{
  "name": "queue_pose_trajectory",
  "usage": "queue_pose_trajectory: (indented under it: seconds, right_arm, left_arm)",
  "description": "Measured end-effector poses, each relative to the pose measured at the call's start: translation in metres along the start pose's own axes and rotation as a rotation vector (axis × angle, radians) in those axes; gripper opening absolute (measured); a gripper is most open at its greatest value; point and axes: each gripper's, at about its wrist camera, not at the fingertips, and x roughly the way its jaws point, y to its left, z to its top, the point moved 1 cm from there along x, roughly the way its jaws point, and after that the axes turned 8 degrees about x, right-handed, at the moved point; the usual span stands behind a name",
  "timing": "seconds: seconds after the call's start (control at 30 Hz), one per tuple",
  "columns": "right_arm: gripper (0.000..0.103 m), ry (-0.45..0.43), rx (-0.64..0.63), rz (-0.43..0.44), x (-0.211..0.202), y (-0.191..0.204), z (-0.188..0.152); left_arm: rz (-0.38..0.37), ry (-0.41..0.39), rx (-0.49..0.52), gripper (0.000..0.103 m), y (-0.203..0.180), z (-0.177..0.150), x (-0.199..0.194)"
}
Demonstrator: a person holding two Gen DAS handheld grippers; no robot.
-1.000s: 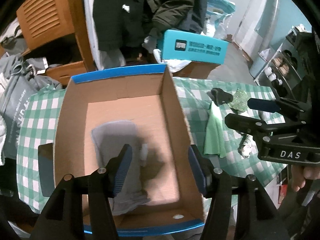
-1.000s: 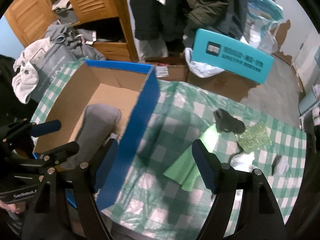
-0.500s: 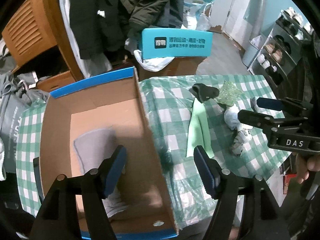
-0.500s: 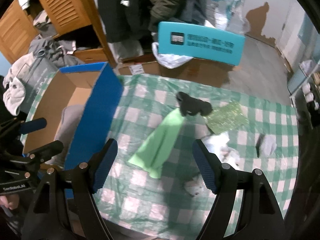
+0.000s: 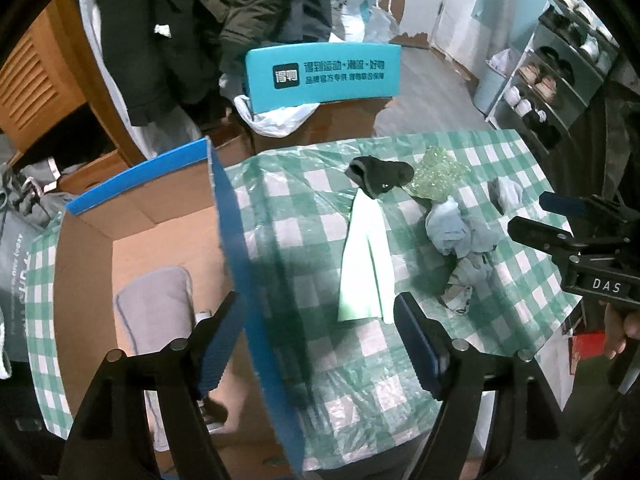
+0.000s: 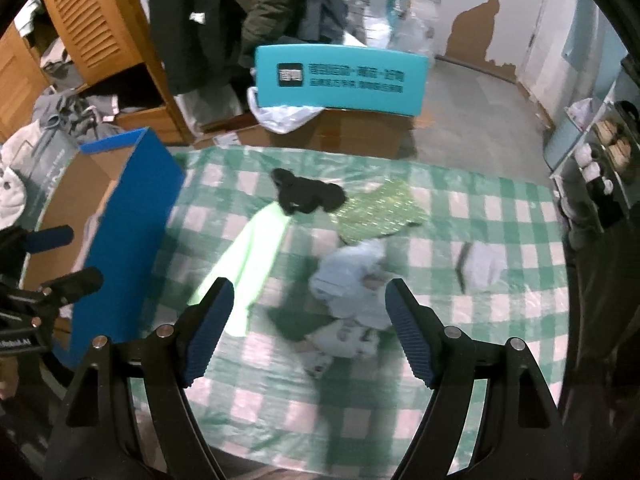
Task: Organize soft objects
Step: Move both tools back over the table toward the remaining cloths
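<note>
A cardboard box with blue sides stands on the left of the checked table; a grey cloth lies in it. On the table lie a light green cloth, a black sock, a glittery green piece, a crumpled pale blue cloth and a small grey cloth. My left gripper is open, empty, above the box's right wall. My right gripper is open, empty, above the blue cloth.
A teal box and a white plastic bag sit behind the table. Dark coats hang at the back by a wooden cabinet. A shelf with shoes stands to the right. The table's near edge is close below both grippers.
Both grippers have moved right, away from the box and over the table's loose cloths. The grey cloth stays in the box. Both stay open.
</note>
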Motion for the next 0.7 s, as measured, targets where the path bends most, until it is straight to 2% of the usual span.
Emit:
queue_pose_trajectory:
  seconds: [0.33,0.57,0.7]
  right_arm:
    - [0.078,0.003,0.077,-0.026,0.004,-0.047,-0.001]
    - [0.078,0.050,0.152,-0.033,0.016,-0.084,0.003]
    - [0.078,0.079,0.147,-0.066,0.019,-0.101,0.010]
  left_arm:
    - [0.005,0.042,0.026,0.079,-0.020,0.012,0.023]
    - [0.000,0.061,0.042,0.080,-0.027,0.025,0.037]
    - [-0.016,0.081,0.038,0.081,-0.029,0.034,0.050]
